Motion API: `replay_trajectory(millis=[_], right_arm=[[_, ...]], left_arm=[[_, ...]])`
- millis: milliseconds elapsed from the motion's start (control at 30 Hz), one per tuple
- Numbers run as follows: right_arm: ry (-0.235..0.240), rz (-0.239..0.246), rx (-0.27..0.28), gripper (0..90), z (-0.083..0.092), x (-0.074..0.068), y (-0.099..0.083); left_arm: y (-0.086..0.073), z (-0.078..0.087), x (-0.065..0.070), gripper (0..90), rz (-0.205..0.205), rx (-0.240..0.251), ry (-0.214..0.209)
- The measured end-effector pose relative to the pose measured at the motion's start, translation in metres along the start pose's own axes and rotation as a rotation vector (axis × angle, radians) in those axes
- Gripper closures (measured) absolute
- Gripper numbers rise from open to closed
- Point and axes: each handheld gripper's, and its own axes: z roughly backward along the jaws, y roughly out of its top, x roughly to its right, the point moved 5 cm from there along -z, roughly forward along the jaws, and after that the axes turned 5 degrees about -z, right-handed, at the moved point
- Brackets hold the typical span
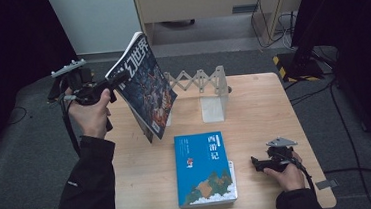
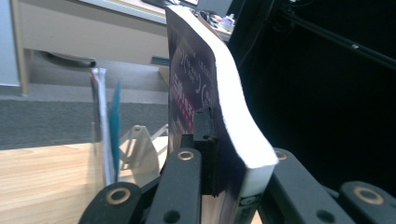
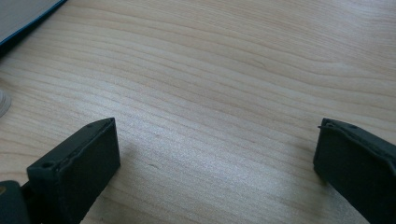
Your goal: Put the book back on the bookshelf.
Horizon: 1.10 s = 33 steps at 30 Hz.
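- At 4 o'clock on the table, nearest me, my right gripper rests with jaws wide apart, nothing between them.
- At 6 o'clock lies the blue book.
- At 10 o'clock, my left gripper holds the magazine clamped, raised off the table and tilted.
- At 12 o'clock stands the rack.

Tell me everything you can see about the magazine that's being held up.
The magazine is a thick paperback issue with a dark illustrated cover, large white characters and white page edges. It hangs tilted above the table's left part, lifted clear of it, bending slightly. The left tool is shut on its edge.
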Motion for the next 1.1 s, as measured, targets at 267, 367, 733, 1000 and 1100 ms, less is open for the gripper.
replay_trajectory(millis=[267,367,733,1000,1100], right_arm=[[0.0,0.0,0.0,0.7,0.0,0.0,0.0],[0.0,-0.001,0.0,0.7,0.0,0.0,0.0],[0.001,0.0,-0.001,0.7,0.0,0.0,0.0],[0.001,0.002,-0.001,0.7,0.0,0.0,0.0],[0.001,0.002,-0.001,0.7,0.0,0.0,0.0]], left_arm=[[0.0,-0.007,-0.009,82.2,-0.022,-0.013,0.076],[0.0,-0.011,-0.013,82.1,-0.03,-0.017,0.099],[-0.009,-0.039,-0.012,82.1,-0.061,-0.039,0.151],[-0.02,-0.061,-0.013,82.1,-0.069,-0.065,0.181],[-0.022,-0.069,-0.014,82.2,-0.078,-0.067,0.201]])
